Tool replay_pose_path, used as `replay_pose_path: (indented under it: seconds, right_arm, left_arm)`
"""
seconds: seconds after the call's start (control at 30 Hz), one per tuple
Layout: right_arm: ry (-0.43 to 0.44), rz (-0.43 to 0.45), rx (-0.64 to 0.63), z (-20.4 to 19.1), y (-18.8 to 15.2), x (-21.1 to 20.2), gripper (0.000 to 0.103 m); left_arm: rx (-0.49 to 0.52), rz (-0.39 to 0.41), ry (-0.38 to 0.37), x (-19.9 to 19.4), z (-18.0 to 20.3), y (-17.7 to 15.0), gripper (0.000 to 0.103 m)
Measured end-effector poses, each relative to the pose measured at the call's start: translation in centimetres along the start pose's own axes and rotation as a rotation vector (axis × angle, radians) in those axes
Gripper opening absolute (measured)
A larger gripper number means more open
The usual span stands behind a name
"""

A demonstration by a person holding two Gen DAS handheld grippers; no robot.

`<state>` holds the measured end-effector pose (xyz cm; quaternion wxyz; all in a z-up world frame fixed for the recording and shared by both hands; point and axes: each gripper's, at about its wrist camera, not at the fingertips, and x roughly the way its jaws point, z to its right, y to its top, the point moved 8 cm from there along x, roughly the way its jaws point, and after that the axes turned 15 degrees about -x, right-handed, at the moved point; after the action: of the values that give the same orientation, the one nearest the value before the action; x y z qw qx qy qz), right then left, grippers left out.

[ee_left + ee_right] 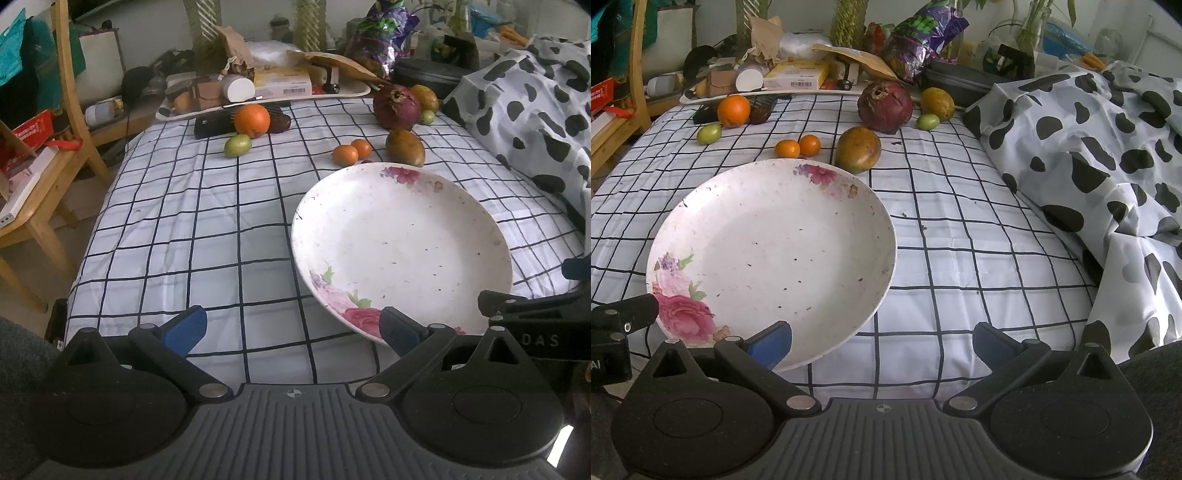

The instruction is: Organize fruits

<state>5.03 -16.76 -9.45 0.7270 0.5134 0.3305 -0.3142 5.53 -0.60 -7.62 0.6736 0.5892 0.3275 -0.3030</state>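
Left two-finger gripper with blue pads (291, 328) held wide apart over the white bedsheet with a dark grid pattern (192, 229), nothing between the jaws; its right pad just at the near rim of the shallow white plate with pink rose prints (402, 251), whether touching could not be told; right two-finger gripper with blue pads (882, 345) likewise spread wide and empty, its left pad overlapping the plate's near edge, contact not clear; plate bare of fruit, speckled with small dark flecks, resting on the sheet close in front of both grippers

Fruit scattered beyond the plate's far rim: two small orange tangerines (798, 146) touching each other just behind the rim; brownish-green oval mango (858, 149) just beside them to the right; large dark-red pomegranate (885, 107) farther back, with a small green round fruit (927, 121) and a yellowish oval mango (937, 103) near its right side; round bright orange (733, 110) toward the back left, a dark reddish-brown fruit (759, 113) touching it on the right; small green oval fruit (709, 133) near the orange, in front and to the left

Cluttered cream tray (701, 98) behind the fruit; black-and-white cow-print cloth (1089, 155) heaped at the right; pale wooden chair (55, 158) off the left edge of the bed
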Motion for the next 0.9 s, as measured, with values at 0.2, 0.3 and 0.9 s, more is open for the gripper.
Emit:
replay_pose_path:
  seconds: [0.2, 0.3, 0.9]
  right_arm:
    - [0.000, -0.001, 0.001, 0.0, 0.0, 0.0, 0.103]
    - [-0.001, -0.003, 0.003, 0.0, 0.0, 0.0, 0.103]
    - [-0.020, 0.030, 0.029, 0.7, 0.5, -0.5, 0.103]
  left_arm:
    - [-0.001, -0.004, 0.011, 0.1, -0.1, 0.0, 0.101]
    - [-0.003, -0.005, 0.003, 0.1, 0.0, 0.0, 0.101]
    - [0.031, -0.014, -0.059, -0.1, 0.7, -0.1, 0.101]
